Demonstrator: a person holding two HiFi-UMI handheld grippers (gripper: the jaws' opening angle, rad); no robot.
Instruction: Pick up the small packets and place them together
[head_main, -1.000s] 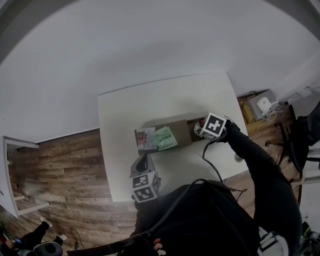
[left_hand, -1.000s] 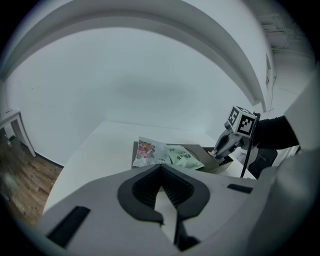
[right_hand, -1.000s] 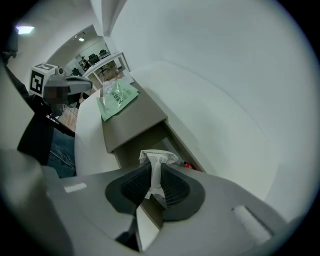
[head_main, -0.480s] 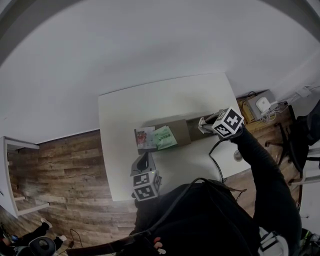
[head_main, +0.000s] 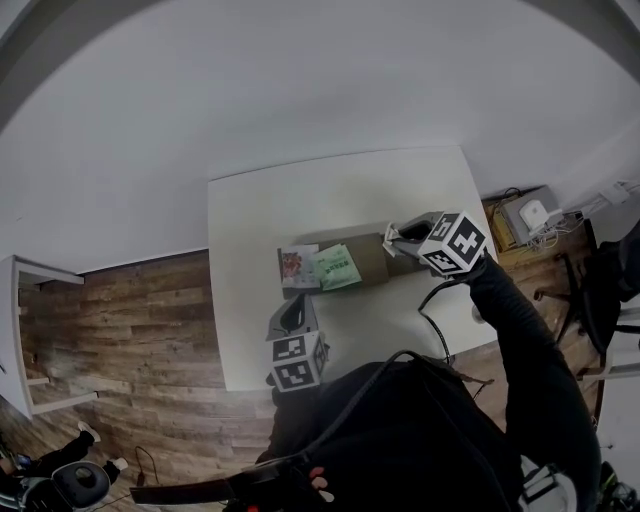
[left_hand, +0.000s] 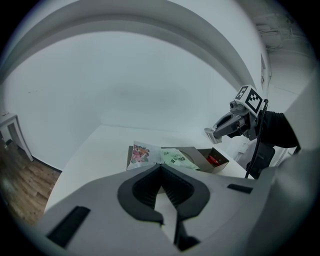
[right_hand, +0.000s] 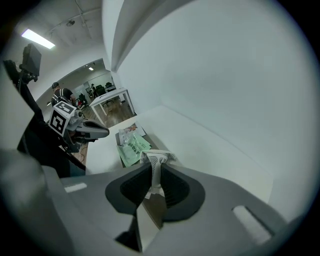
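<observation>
A colourful packet (head_main: 296, 266) and a green packet (head_main: 337, 268) lie side by side on the flap of an open cardboard box (head_main: 383, 256). Red items (left_hand: 214, 160) show inside the box. My right gripper (head_main: 397, 236) hangs above the box, shut on a small white packet (right_hand: 159, 159), which also shows in the left gripper view as a white packet (left_hand: 210, 134). My left gripper (head_main: 295, 312) rests near the table's front edge, just short of the colourful packet (left_hand: 141, 153); its jaws (left_hand: 162, 167) meet at the tips with nothing in them.
The white table (head_main: 330, 200) stands against a white wall. Wooden floor (head_main: 130, 330) lies to its left. A small stand with a white device (head_main: 530, 215) and an office chair (head_main: 600, 290) are to the right of the table.
My right gripper has lifted out of the box with the white packet between its jaws. My left gripper has stayed where it was.
</observation>
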